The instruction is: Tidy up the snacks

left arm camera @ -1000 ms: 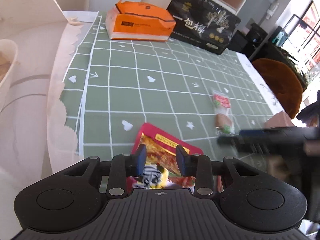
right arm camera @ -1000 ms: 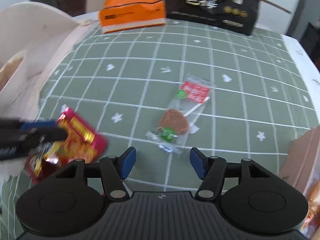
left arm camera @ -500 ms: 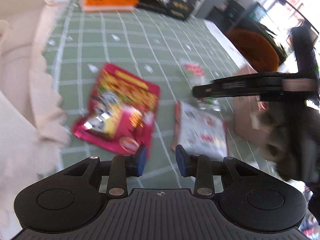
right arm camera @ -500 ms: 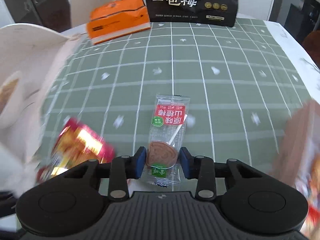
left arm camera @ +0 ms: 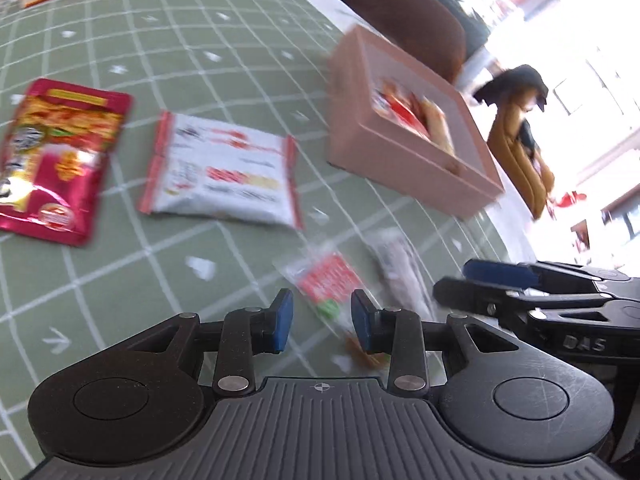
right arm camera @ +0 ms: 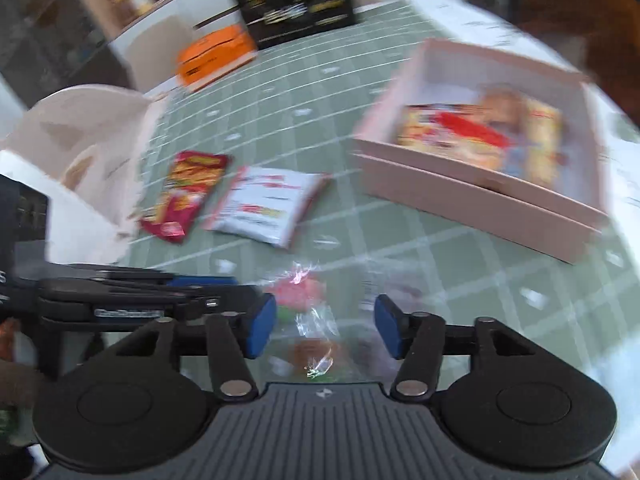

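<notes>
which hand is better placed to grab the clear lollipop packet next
Right, probably. The right hand-held gripper is open with the lollipop packet centred between its fingers, while the left hand-held gripper is narrower and the packet sits off-centre.

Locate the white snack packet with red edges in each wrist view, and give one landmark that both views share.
Left wrist view: the white snack packet lies flat on the green cloth, upper left of centre, right of the red pouch.
Right wrist view: the packet lies left of centre, again just right of the red pouch.
Shared landmark: the pink box of snacks, to the packet's right in both.
</notes>
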`<state>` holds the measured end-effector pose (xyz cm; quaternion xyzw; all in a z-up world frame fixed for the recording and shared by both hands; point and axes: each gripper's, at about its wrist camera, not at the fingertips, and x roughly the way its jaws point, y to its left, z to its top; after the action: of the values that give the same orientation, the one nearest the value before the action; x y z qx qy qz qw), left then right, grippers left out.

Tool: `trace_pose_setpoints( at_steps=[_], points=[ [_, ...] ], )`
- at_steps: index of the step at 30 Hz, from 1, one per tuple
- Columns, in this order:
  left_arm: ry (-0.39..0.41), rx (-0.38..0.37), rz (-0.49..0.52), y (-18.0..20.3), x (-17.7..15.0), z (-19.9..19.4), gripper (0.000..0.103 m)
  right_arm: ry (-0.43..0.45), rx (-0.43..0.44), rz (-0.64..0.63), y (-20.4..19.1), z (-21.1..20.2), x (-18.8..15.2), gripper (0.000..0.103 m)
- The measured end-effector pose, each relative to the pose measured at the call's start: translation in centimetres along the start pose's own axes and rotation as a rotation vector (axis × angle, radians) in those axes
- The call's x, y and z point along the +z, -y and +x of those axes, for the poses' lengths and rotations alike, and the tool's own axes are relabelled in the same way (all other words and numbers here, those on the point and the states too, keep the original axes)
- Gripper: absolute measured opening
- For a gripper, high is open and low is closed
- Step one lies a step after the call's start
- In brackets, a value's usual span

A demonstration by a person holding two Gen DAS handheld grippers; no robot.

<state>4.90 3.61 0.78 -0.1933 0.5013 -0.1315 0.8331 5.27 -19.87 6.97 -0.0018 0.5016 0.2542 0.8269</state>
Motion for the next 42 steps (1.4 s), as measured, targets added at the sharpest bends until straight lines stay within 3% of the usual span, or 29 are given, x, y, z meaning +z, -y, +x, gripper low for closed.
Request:
trace_pose_setpoints(
  at_steps=[5, 10, 16, 19, 23, 27, 30, 37, 42],
  points=[
    [-0.078, 0.025, -0.044, 1.7, -0.7, 2.0, 0.037, 0.042, -0.206, 0.040, 2.4, -1.8, -2.3, 0.058],
    [-0.048, 0.066, 0.077, 4.8, -0.3, 4.1, 0.037, 0.036, -0.292, 0.136, 5.8, -2.5, -4.0, 0.058],
    [-0.006, 0.184, 0.295, 7.4, -1.1, 4.5, 0.042, 0.018, -0.306, 0.252, 7.9, -1.6, -4.8, 0.058],
    [0.018, 0.242, 0.296, 6.3, -1.6, 3.7, 0.043, 0.001, -0.277, 0.273, 8.5, -1.1, -5.1, 0.058],
    [0.020, 0.166, 0.150, 3.7, -1.2, 2.1, 0.038, 0.001, -0.265, 0.268, 8.1, -0.2, -5.1, 0.068],
    [-0.025, 0.156, 0.113, 4.1, -1.7, 1.5, 0.038, 0.016, -0.278, 0.237, 7.6, 0.3, -5.1, 0.074],
    [-0.058, 0.135, 0.142, 5.8, -2.1, 2.8, 0.038, 0.023, -0.283, 0.223, 7.5, 0.5, -5.2, 0.078],
    [-0.060, 0.199, 0.335, 9.3, -3.0, 5.0, 0.051, 0.017, -0.303, 0.196, 7.5, 1.0, -4.8, 0.081],
    [-0.065, 0.194, 0.339, 9.2, -2.9, 5.1, 0.050, 0.019, -0.323, 0.196, 7.8, 1.2, -4.7, 0.084]
  ],
)
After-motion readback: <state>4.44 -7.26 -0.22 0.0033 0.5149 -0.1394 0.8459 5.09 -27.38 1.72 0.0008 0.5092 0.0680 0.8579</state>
